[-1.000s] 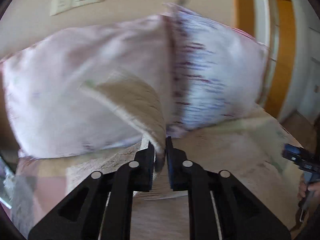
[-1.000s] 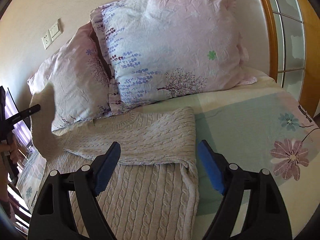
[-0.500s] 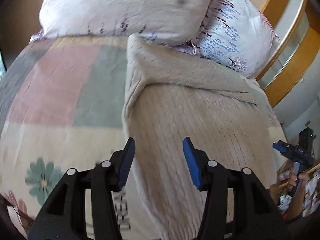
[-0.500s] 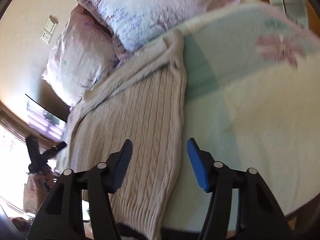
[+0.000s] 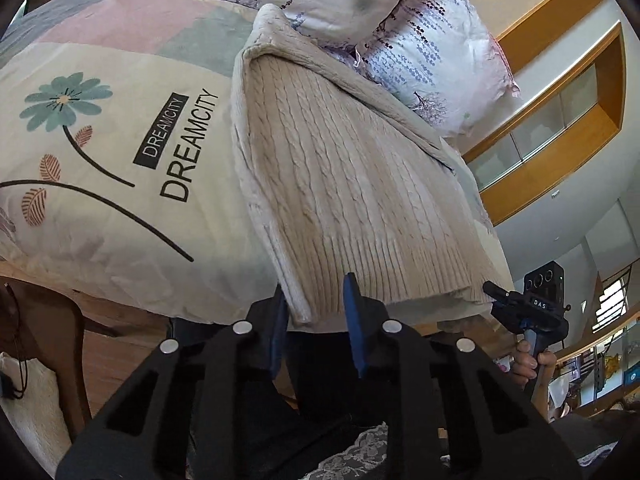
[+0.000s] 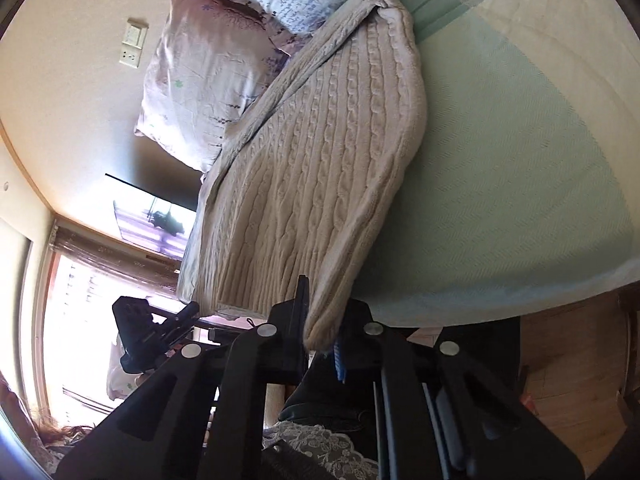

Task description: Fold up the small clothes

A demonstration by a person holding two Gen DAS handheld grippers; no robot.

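Observation:
A beige cable-knit sweater (image 5: 344, 176) lies on the bed with its sleeves folded in and its ribbed hem at the bed's near edge. My left gripper (image 5: 314, 300) is open, its blue-padded jaws either side of the hem's left corner. In the right wrist view the same sweater (image 6: 320, 168) runs away from me. My right gripper (image 6: 320, 312) has its jaws closed on the hem's right corner, which bunches between them.
The bedsheet (image 5: 120, 152) has flower prints and DREAMCITY lettering. Two floral pillows (image 5: 432, 52) lean at the headboard. The bed's wooden edge and floor (image 5: 112, 344) are below me. A window (image 6: 80, 288) is at the left in the right wrist view.
The left gripper let go of the sleeve, which now lies folded on the sweater. Both grippers dropped back to the hem at the bed's near edge. The right one closed on its corner.

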